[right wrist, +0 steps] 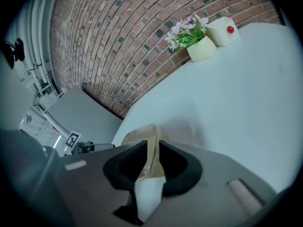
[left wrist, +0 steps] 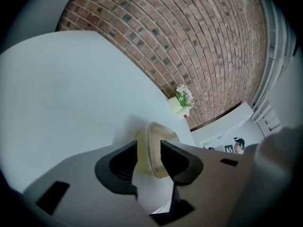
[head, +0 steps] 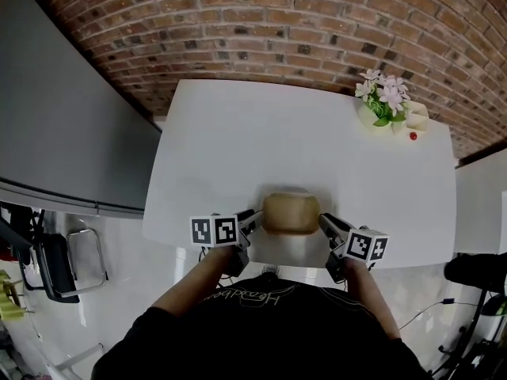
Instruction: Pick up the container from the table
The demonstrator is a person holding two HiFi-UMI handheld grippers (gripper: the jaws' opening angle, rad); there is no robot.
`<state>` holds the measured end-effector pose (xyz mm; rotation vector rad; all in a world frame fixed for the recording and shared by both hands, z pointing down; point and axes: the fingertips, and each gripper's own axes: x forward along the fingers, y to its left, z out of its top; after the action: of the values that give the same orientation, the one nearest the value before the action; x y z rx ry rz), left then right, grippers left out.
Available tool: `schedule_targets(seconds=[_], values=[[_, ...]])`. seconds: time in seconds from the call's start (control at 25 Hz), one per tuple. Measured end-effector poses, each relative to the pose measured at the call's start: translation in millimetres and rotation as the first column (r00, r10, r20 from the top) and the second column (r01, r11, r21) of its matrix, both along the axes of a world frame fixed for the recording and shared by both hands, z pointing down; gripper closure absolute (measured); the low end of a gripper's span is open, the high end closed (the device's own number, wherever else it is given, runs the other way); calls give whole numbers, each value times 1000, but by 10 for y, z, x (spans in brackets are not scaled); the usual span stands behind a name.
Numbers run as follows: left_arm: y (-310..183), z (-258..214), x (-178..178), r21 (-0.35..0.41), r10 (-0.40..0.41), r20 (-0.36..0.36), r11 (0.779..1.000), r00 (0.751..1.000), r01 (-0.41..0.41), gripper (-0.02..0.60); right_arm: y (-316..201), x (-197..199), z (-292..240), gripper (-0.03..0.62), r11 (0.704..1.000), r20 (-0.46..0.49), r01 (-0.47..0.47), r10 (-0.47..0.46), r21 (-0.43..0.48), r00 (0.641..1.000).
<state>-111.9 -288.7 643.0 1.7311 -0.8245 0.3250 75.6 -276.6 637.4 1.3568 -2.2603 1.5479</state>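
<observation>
Container (head: 291,212), tan, translucent, sits on white table (head: 317,149) at near edge, straight before person. Grippers flank it, one per end, likely for level two-sided lift. Left gripper (left wrist: 149,148): jaws wide, rim between, not pressing. Right gripper (right wrist: 152,145): narrower gap astride opposite rim, no squeeze apparent. Flower pot (head: 379,105) and cream block (head: 415,117) with red dot stand at far corner, well apart. Brick wall (head: 253,30) behind. Nothing blocks lift.

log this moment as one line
container on table | left gripper: jaws open, rim between | right gripper: rim between jaws, grip unclear
</observation>
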Motion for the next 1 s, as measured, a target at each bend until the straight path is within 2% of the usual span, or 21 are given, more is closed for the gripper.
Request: schedule_targets(seconds=[0.32, 0.84, 1.0], values=[[-24, 177, -12, -40, -8, 35, 999, 999, 10, 434, -24, -13, 106, 525, 998, 50, -44, 46, -35, 998], [-20, 215, 26, -75, -19, -9, 997, 1000, 18, 443, -55, -42, 123, 526, 999, 72, -32, 35, -40, 997], [-7, 178, 74, -60, -12, -21, 998, 1000, 10, 491, -45, -62, 127, 530, 999, 82, -22, 26, -49, 996]])
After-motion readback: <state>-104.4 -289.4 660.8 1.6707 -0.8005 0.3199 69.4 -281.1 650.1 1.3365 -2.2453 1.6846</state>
